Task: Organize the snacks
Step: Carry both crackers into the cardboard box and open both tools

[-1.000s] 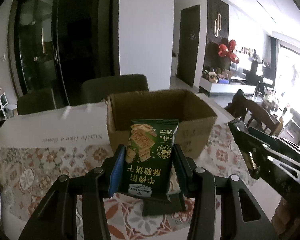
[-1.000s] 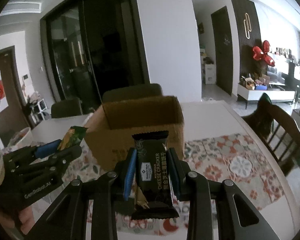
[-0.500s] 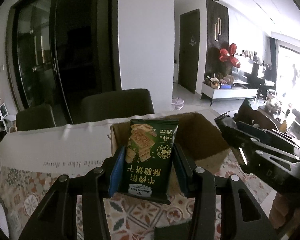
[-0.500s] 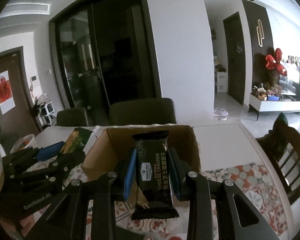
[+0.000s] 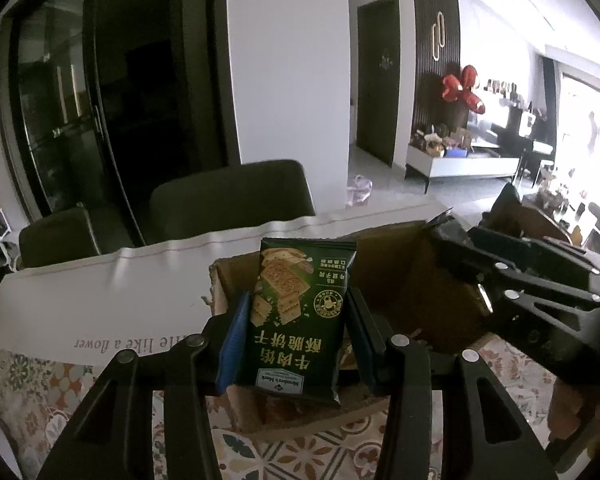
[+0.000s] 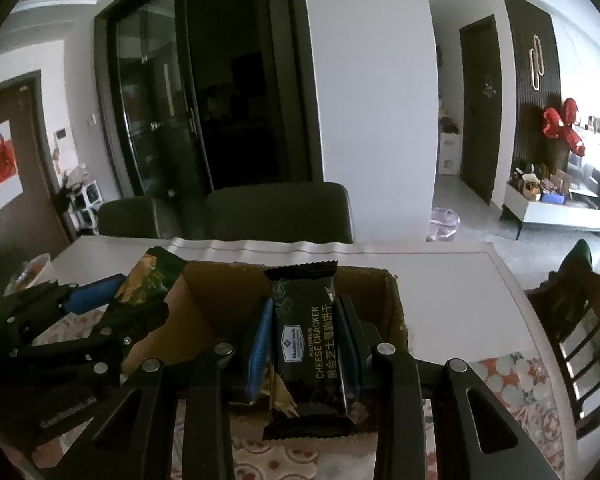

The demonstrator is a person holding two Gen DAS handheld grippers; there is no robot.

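My left gripper (image 5: pixel 300 332) is shut on a green cracker packet (image 5: pixel 300 316) and holds it upright above the near left part of an open cardboard box (image 5: pixel 392 276). My right gripper (image 6: pixel 306 340) is shut on a black cheese cracker packet (image 6: pixel 306 344) and holds it upright over the same box (image 6: pixel 204 304). In the left wrist view the right gripper (image 5: pixel 460 256) reaches over the box from the right. In the right wrist view the left gripper (image 6: pixel 112 296) with its green packet (image 6: pixel 148 280) sits at the box's left edge.
The box stands on a table with a patterned cloth (image 5: pixel 340 452) and a white cloth strip (image 5: pixel 112 304) behind it. Dark chairs (image 6: pixel 280 212) stand at the far side. A wooden chair (image 6: pixel 588 340) stands at the right. A white basket (image 6: pixel 32 272) sits far left.
Both grippers have moved forward and up with their packets, from in front of the box to over its open top. Both stay shut on the packets.
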